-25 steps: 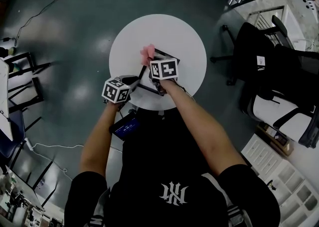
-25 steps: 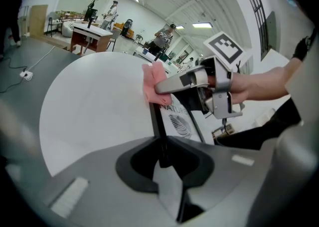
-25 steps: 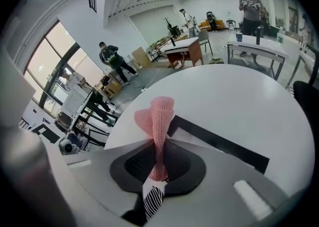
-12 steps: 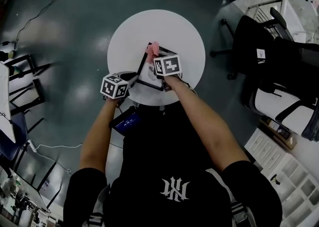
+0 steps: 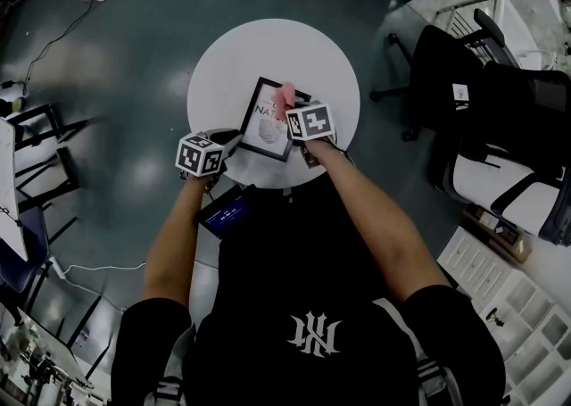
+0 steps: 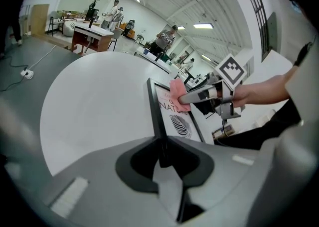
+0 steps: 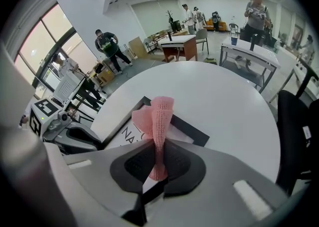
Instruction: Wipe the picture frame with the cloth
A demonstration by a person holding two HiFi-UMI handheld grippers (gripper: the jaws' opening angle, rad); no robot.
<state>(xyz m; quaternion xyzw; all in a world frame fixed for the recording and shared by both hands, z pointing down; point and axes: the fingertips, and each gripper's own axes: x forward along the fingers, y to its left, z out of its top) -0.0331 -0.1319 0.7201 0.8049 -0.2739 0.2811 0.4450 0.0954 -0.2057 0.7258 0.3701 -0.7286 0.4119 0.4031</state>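
Frame wipe, mid-run.
- Picture frame (image 5: 264,123) lies flat on the round white table (image 5: 268,47), just toward 6 o'clock of its centre.
- My left gripper (image 6: 162,157) is clamped on the frame's black edge at about 7 o'clock, steadying it.
- My right gripper (image 7: 158,163) is clenched on the pink cloth (image 7: 158,116). The free end of the cloth sits over the frame's 1 o'clock corner, on or just above the border; I cannot tell if it is touching.
- Progress, my judgement: wiping is under way at the far corner. No view shows which parts are already clean. The glass and the border toward 7 o'clock look left to do.
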